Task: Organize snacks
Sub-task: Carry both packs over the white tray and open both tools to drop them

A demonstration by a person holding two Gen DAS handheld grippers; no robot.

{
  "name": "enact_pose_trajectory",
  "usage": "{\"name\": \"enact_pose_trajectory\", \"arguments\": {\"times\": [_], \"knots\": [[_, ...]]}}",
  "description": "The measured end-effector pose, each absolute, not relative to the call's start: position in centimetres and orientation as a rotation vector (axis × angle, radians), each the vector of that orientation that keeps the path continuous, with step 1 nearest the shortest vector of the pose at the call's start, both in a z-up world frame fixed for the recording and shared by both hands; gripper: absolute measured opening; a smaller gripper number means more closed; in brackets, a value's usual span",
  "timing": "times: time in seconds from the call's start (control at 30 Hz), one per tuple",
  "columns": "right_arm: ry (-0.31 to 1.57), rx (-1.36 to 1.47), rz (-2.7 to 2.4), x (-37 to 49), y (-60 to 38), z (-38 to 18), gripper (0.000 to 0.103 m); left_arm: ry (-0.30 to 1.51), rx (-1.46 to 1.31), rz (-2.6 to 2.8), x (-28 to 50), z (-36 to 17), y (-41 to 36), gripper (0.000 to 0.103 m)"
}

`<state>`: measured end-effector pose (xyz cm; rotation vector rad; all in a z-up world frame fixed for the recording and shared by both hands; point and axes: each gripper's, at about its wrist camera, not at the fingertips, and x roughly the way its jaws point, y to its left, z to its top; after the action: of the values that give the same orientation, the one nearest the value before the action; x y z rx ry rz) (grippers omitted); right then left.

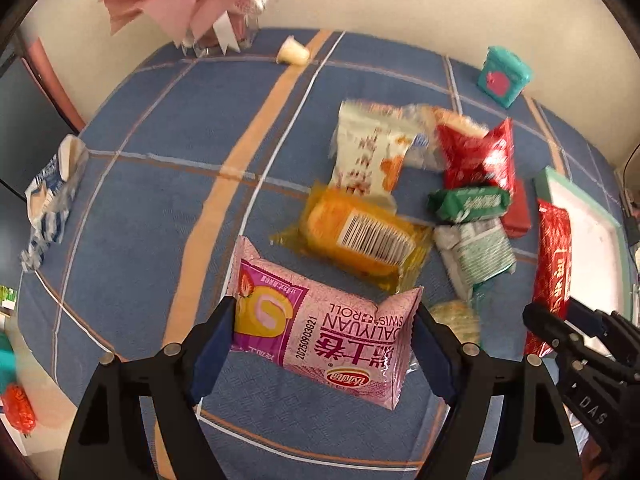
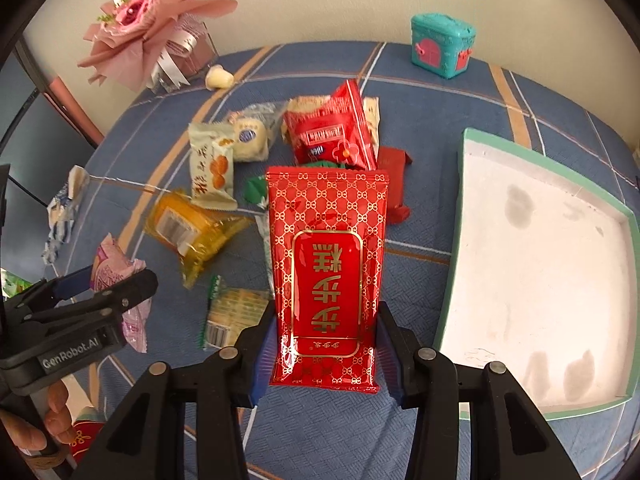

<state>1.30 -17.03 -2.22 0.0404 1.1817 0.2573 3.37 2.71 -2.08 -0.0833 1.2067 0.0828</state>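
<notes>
Right gripper (image 2: 325, 354) clamped on the lower end of the long red snack pouch (image 2: 326, 264), long axis pointing straight ahead from the fingers, lifted above the blue checked cloth (image 2: 420, 128). White tray with green rim (image 2: 464, 200) just to the right of the pouch, nearest to this hand. Left gripper (image 1: 324, 344) closed on the pink Swiss roll packet (image 1: 320, 320), held crosswise, further from the tray.
</notes>
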Motion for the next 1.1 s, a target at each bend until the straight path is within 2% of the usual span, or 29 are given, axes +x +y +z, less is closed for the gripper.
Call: {"name": "enact_pose_trajectory", "arguments": {"times": [0.23,1.1], "knots": [[1.163,0.039,0.216,1.4,-18.6,-1.2,0.048,1.185,-0.103,0.024,4.4,0.7,0.2,0.083],[1.154,0.382,-0.25,4.3,-39.4,-2.8,0.048,1.086,0.052,-0.292,9.4,0.8,-21.9,0.083]]}}
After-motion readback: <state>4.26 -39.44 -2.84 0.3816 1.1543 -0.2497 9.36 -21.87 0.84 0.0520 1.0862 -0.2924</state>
